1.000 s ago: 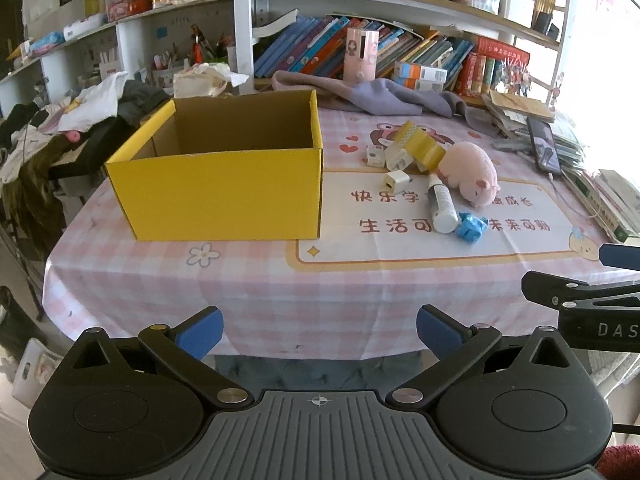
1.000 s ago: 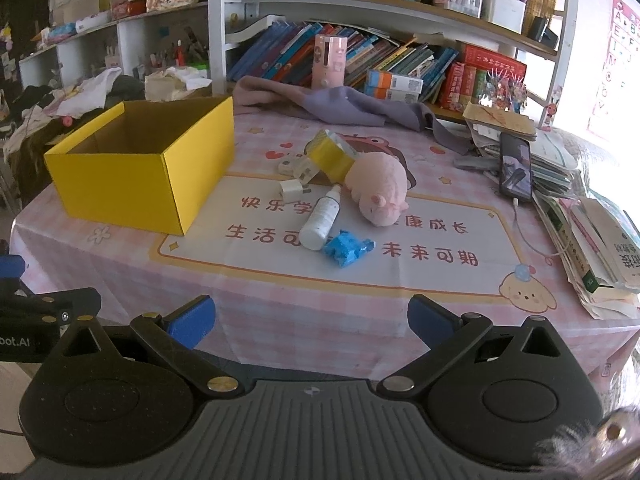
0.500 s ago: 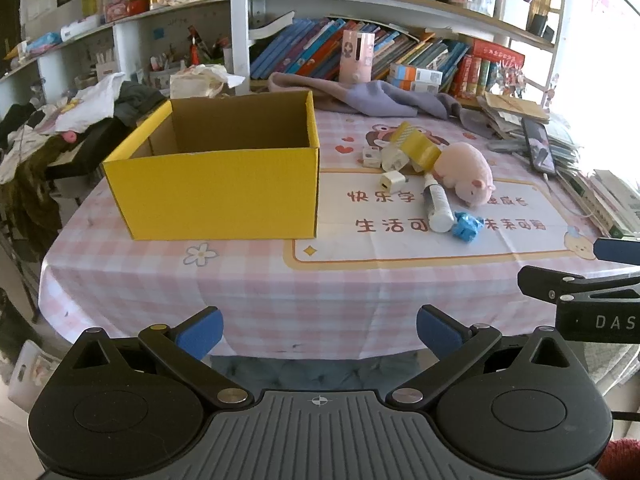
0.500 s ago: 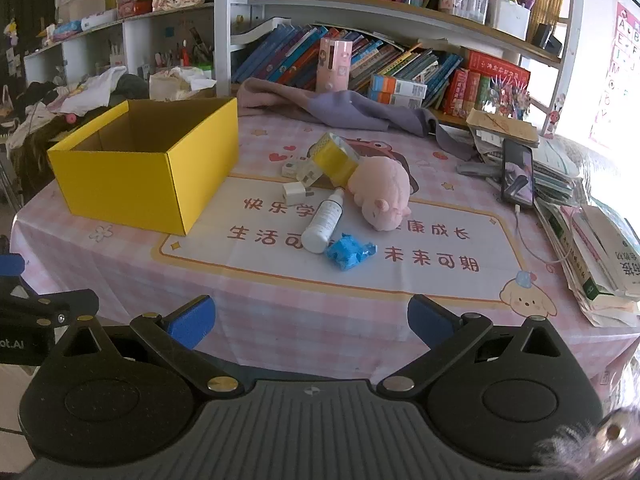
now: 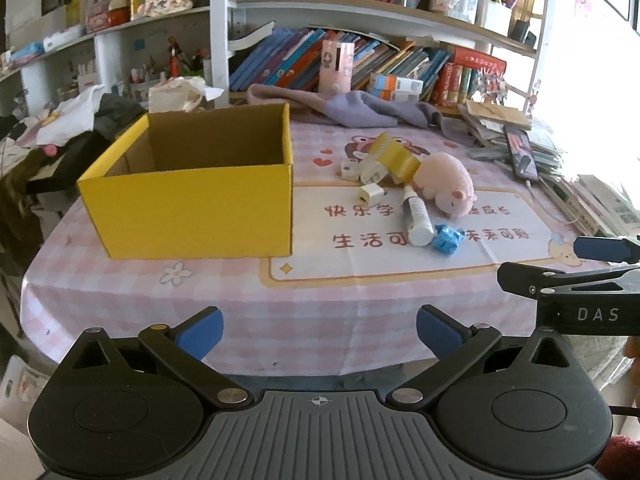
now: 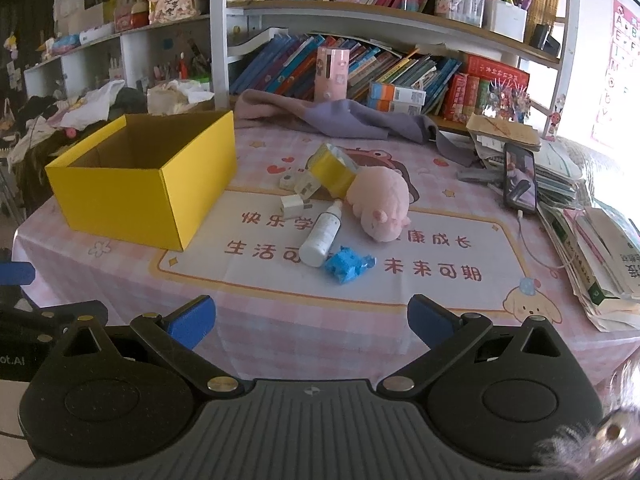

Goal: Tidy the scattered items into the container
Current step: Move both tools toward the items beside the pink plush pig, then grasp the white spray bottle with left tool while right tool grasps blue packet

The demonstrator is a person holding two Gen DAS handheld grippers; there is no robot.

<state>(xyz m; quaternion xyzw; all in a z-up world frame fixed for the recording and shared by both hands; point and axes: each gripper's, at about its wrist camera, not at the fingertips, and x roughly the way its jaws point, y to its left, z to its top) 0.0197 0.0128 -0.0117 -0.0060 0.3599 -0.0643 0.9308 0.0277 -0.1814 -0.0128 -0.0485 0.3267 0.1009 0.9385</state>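
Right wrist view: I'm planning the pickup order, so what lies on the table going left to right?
yellow box → small white charger cube → white bottle → pink plush pig → phone → stack of books at the table edge.

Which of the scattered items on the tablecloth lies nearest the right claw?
The crumpled blue wrapper. It lies at the front of the cluster, closer to the right claw than the white bottle beside it or the pink plush pig behind.

The table [image 6: 280,320], under a pink checked cloth [image 6: 120,276], carries a yellow box [image 6: 132,196].
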